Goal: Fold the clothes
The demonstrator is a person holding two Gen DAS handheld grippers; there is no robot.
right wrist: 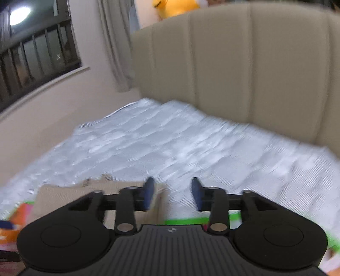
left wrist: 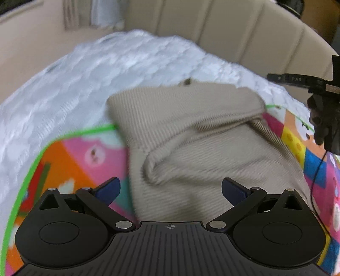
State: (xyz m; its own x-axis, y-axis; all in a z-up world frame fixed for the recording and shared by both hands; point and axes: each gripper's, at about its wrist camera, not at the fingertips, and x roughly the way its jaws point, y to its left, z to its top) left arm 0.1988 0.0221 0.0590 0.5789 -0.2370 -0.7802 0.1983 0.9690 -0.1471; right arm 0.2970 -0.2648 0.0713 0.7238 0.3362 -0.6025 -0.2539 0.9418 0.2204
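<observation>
Beige ribbed garment [left wrist: 191, 135], partly folded, lying on a colourful play mat [left wrist: 70, 161] with green edging, spread over a white quilted bed [left wrist: 85, 70]. Left claw [left wrist: 171, 191] spread wide above its near part, gripping nothing. At the right edge, a black device [left wrist: 297, 79] lettered "BAS", the rest unreadable.

From the right wrist: right claw [right wrist: 173, 195] partly parted, empty, raised above the bed [right wrist: 170, 138]; garment [right wrist: 63, 197] low on the left, behind the left finger. Beyond, beige padded headboard [right wrist: 233, 59], yellow plush toy [right wrist: 176, 6], barred window [right wrist: 38, 46].
</observation>
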